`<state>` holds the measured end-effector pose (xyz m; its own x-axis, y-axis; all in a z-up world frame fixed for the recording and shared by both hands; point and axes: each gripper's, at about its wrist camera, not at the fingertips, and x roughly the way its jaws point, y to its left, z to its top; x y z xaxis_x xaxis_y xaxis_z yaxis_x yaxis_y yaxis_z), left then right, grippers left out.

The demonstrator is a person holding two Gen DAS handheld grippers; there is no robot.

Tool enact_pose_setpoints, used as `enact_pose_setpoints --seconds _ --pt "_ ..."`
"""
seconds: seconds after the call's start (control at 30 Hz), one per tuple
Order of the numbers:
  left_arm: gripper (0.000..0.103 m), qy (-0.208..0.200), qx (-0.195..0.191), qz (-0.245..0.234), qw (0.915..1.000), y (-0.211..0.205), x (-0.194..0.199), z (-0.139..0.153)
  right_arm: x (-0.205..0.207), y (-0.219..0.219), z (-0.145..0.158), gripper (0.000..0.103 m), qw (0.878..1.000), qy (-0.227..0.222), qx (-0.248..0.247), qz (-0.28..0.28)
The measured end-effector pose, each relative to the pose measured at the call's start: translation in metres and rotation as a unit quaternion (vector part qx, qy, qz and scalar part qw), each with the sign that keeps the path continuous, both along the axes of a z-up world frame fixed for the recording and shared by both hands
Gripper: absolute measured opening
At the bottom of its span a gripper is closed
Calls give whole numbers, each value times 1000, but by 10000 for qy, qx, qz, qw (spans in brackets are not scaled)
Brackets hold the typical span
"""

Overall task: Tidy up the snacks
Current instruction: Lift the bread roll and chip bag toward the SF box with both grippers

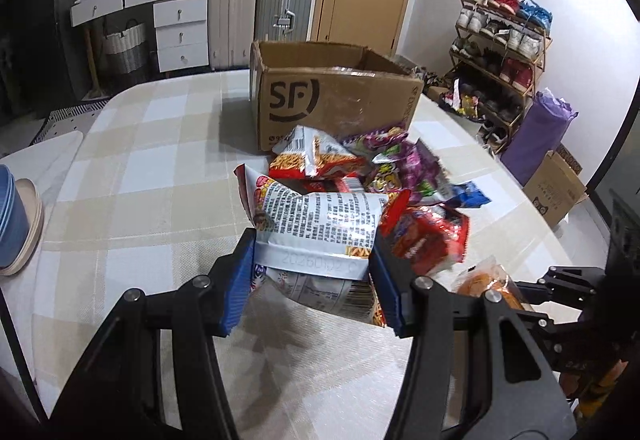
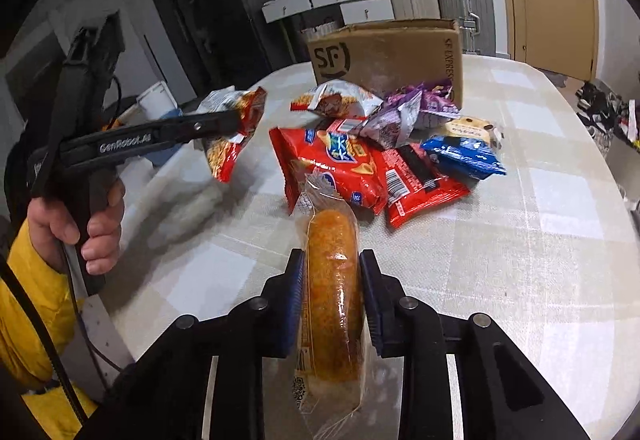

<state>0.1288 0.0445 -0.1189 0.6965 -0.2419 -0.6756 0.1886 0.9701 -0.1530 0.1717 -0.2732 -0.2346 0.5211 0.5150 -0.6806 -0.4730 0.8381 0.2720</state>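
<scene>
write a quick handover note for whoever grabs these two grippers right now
Left gripper: shut on a red-and-white snack bag, lifted off the table.
Right gripper: shut on a clear-wrapped orange bread roll.
Left on the table: a pile of snack packets in front of the open SF cardboard box.
Done: two items picked. The box inside is hidden, so what's packed is unknown.
Likely next: drop both in the box, then clear the pile.

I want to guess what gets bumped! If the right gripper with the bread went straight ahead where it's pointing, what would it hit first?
Probably the big red snack packet. The right gripper holds the wrapped bread roll, whose far end points at that packet at the near edge of the snack pile. Depth is unclear, so it may meet the table first.
</scene>
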Motion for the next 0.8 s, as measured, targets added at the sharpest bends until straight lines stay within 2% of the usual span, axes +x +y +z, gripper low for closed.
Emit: enact_pose_setpoints --seconds 0.2,0.4,0.6,0.8 --pt "51 -113 -70 -22 9999 -2 -17 20 -5 -11 19 27 9995 -52 287 -96" --pt "51 -236 -121 -79 9996 -1 -23 43 2 -20 56 27 9980 -197 585 -103" --pt "51 -480 -145 -208 9985 -1 -17 77 34 -25 107 27 9963 -435 737 -36" --pt "51 -650 -207 -201 9975 6 1 114 84 -12 167 27 9937 -666 869 246"
